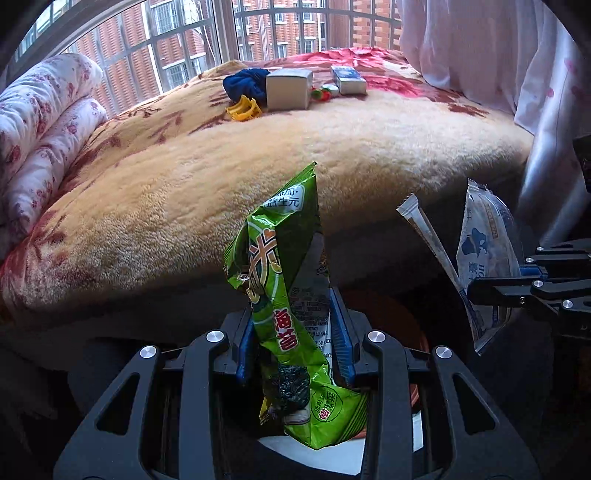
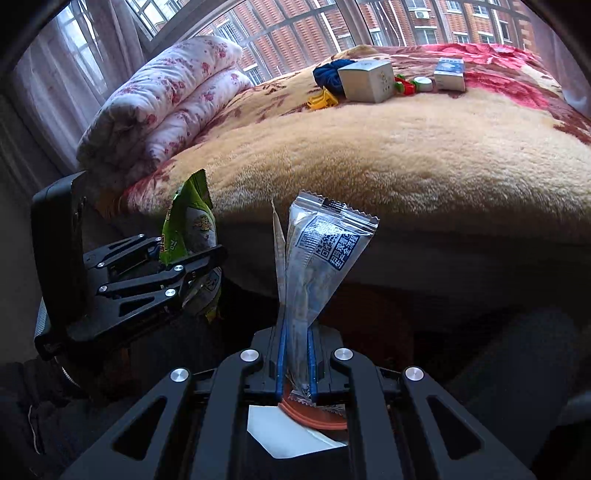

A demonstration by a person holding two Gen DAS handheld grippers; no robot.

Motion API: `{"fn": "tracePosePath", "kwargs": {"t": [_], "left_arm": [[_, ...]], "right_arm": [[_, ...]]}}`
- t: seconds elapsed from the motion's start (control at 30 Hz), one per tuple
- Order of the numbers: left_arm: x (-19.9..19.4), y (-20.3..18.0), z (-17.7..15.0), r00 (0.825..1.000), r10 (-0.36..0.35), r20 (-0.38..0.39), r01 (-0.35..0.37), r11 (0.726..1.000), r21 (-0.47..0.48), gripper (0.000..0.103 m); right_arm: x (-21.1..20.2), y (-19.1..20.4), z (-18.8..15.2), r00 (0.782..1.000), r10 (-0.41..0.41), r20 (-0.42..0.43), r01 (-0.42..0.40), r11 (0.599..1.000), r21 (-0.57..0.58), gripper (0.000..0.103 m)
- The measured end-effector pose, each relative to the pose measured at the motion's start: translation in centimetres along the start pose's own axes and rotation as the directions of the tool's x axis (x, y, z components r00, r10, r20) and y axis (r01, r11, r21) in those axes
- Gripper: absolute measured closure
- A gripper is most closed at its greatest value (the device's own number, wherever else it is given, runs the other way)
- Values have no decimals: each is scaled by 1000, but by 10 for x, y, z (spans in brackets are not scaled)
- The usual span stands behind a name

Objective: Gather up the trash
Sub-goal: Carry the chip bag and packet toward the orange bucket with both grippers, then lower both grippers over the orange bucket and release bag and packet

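Left gripper [image 1: 295, 332] clamps green snack wrapper [image 1: 284, 280], frame centre; right gripper [image 2: 295, 354] clamps clear wrapper [image 2: 321, 254], centre.

A bed [image 1: 258, 177] filled most of the room, covered with a plush cream blanket [image 2: 406, 155] patterned with dark red flowers. A rolled floral quilt [image 2: 166, 96], white with pink blossoms, lay at the bed's far side beside the window [image 1: 184, 44]. Through the barred panes stood red brick apartment blocks [image 2: 424, 22], and grey daylight came in across the bedding. A pale sheer curtain [image 1: 498, 55] hung at one end of the window, and another curtain [image 2: 74, 55] hung at the other. The floor [image 2: 517, 350] below the bed's edge lay in deep shadow, its surface too dark to make out.
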State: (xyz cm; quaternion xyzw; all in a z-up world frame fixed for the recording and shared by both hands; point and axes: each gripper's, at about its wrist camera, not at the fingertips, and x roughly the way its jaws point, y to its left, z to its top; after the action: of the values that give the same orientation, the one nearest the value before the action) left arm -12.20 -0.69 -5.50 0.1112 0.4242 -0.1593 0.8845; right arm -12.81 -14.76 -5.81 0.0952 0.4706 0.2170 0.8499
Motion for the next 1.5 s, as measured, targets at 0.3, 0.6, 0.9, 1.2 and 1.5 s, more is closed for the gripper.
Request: {"fn": "tracePosePath", "kwargs": {"t": [0.3, 0.6, 0.9, 1.2, 1.5], "left_arm": [[47, -2, -18, 985, -42, -167, 47, 998, 28, 69], [100, -12, -34, 939, -86, -332, 113, 992, 64, 68], [132, -10, -45, 886, -111, -451, 145, 989, 42, 55], [141, -2, -51, 870, -106, -482, 133, 991, 22, 21], [137, 3, -49, 884, -96, -457, 108, 994, 1, 21]], "right_arm": [[36, -12, -14, 992, -21, -128, 22, 1000, 11, 94], [80, -29, -21, 963, -12, -268, 27, 998, 51, 94], [112, -38, -17, 938, -18, -347, 49, 996, 81, 76], [115, -39, -11, 936, -34, -351, 75, 992, 104, 58], [100, -46, -18, 945, -47, -324, 82, 992, 96, 55]]}}
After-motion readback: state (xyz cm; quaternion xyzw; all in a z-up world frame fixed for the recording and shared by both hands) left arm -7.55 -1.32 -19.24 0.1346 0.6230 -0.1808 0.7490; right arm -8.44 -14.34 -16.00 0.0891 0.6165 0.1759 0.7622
